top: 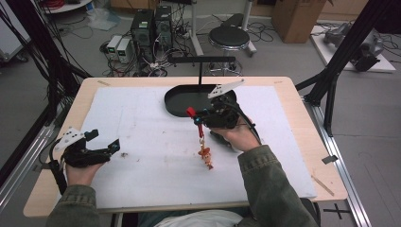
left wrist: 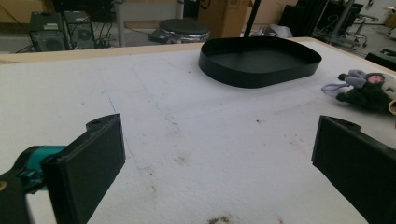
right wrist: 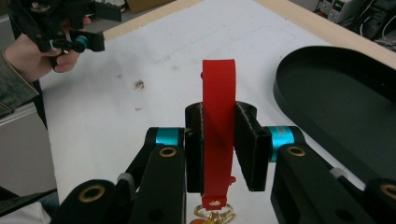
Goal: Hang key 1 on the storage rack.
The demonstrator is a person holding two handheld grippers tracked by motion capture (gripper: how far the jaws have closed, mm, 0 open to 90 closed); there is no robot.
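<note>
High view, left to right: the left gripper (top: 105, 145) rests released near the table's (top: 293, 101) edge, jaws wide apart, nothing between them; the right gripper (top: 197, 115) clenches a red strap (right wrist: 218, 121), its charm (top: 205, 156) dangling below; the black tray (top: 176, 99) lies just beyond; a swing could snag the charm on the rim; the charm's figure is too small to make out.

Count from my side: two grippers, left one (top: 101, 147) lower left of the high view, right one (top: 195, 115) centre. One red strap keychain (right wrist: 217, 121), one gold ring (right wrist: 215, 215) under it. One black tray (top: 176, 103) upper centre. One white mat (top: 142, 142). One small plush toy (left wrist: 366, 88) at right edge of my left gripper view.
</note>
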